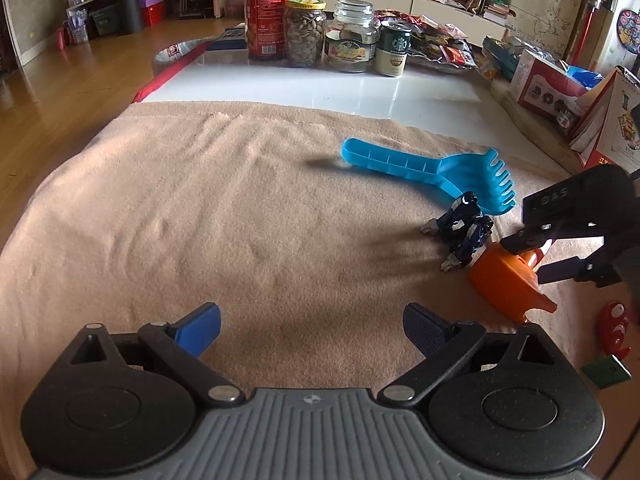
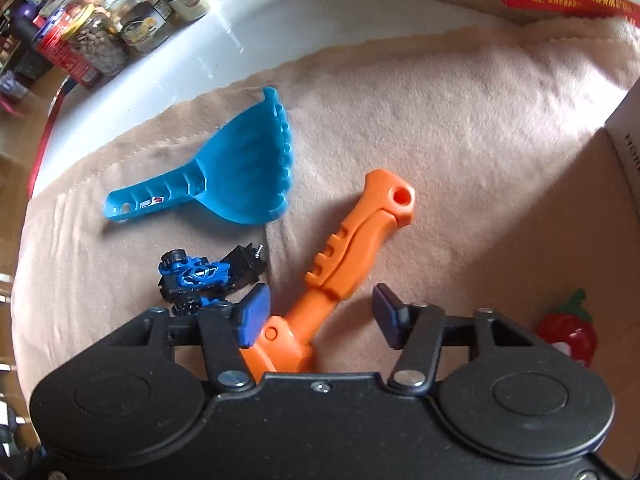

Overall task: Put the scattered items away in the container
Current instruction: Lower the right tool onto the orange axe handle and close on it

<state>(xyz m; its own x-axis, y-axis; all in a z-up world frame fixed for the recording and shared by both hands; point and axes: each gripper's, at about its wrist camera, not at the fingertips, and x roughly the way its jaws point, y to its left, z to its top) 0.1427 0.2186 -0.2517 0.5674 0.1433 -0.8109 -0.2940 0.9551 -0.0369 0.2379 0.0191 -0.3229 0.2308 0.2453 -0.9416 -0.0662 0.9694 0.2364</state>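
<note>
While the right tool [image 2: 318,312] straddles the lower shaft of the orange toy shovel [image 2: 352,248], its jaws stand part-way apart: left pad touching or nearly touching the shaft, right pad clear of it with a gap, so no pinch yet. Left tool [image 1: 312,328] hangs spread and empty above bare blanket [image 1: 180,200], well away from the shovel.

To do this step well, I'd centre the shaft between the pads before squeezing, otherwise the shovel will likely pivot on the left pad. Grip near the joint, not the wide scoop end, and lift straight up.

The dark blue toy robot [image 2: 200,276] lies just beside the shovel on the left-pad side, so it could get snagged or dragged. The blue toy rake [image 2: 236,180] lies beyond the shovel, near but apart.

The cardboard box [image 2: 580,240], probably the container, sits on the other side of the shovel with open blanket between. The red strawberry toy [image 2: 568,328] sits against the box wall. Far past the rake, bare tabletop [image 1: 320,84] runs to a row of jars [image 1: 304,32].
</note>
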